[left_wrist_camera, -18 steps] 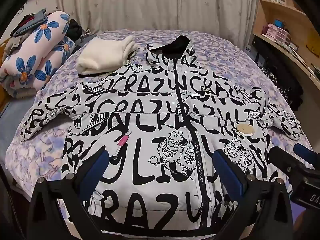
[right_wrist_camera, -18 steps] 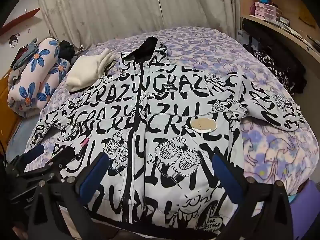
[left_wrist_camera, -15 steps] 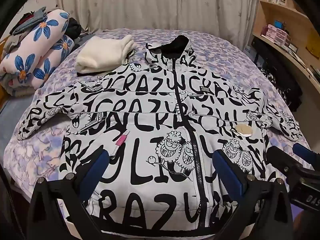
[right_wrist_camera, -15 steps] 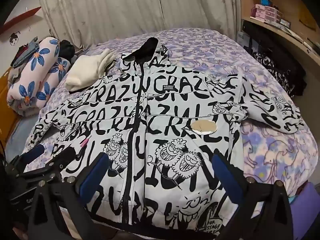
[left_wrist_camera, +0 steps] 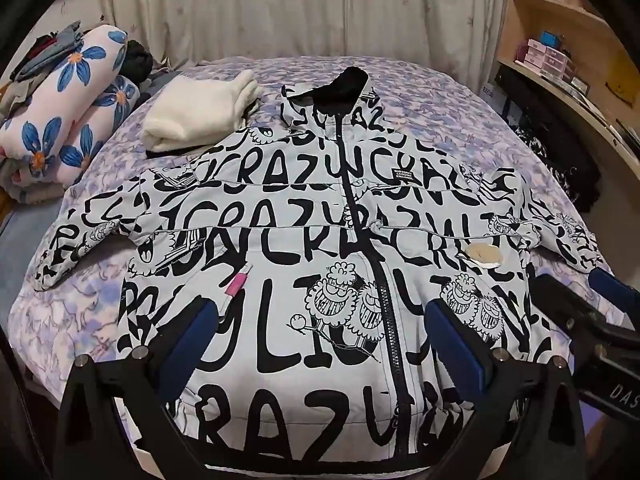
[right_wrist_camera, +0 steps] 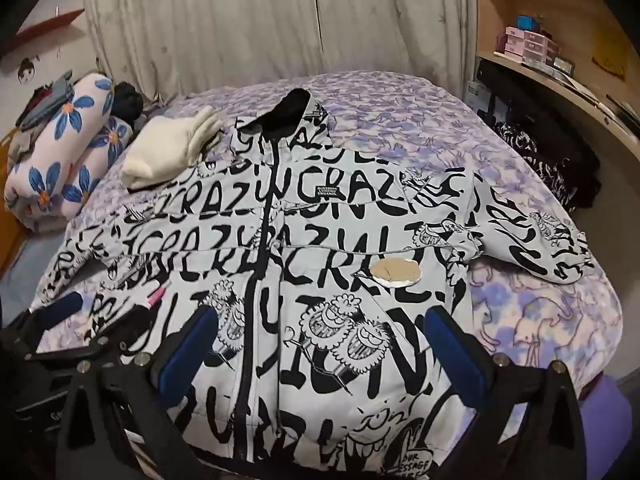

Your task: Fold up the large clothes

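Left wrist view: the jacket (left_wrist_camera: 304, 248) lies flat, front up and zipped, on the bed (left_wrist_camera: 460, 120), collar far, sleeves spread to both sides. The left hand-held gripper (left_wrist_camera: 320, 332) hovers wide and empty over the hem. A good first fold likely means pinching one sleeve (left_wrist_camera: 76, 248) near the cuff and laying it across the chest without dragging the body. The print repeats "CRAZY"; the small black chest label (left_wrist_camera: 404, 173) is too small to read

Right wrist view: the right hand-held gripper (right_wrist_camera: 320, 332) is likewise wide and empty above the jacket (right_wrist_camera: 320, 260). Hem print reads "OUR MESSAGE"
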Available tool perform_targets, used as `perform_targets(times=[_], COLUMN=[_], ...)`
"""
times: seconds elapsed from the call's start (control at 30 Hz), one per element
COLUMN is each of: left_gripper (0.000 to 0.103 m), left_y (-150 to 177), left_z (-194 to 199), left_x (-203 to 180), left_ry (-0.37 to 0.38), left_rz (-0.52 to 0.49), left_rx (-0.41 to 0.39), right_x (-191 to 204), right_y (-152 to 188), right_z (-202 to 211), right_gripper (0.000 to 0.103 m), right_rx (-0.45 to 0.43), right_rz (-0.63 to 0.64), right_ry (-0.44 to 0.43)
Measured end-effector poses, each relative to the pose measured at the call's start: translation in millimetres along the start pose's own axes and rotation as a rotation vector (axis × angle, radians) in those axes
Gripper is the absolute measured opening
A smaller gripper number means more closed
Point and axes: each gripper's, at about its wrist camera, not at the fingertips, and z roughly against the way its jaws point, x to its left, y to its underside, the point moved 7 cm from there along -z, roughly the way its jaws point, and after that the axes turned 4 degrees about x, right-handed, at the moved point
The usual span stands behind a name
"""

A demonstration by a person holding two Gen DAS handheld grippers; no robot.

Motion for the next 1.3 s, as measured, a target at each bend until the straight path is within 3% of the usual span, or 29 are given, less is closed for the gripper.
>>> perform_targets(times=[0.53,1.3], left_gripper=[0.102,0.102], left_y=[3.6,12.0], left_z=[0.2,-5.8], left_x=[1.5,5.2], left_ry=[-0.009,-0.034], left_rz=[0.017,0.032], left_rx=[-0.002,0.02], right_x=[0.7,1.7], right_y=[11.7,17.1], right_z=[-14.1,-16.8], right_gripper=[0.103,0.103], right_rx=[0.042,0.038], right_rz=[-0.028,-0.011], right_ry=[-0.065,-0.057])
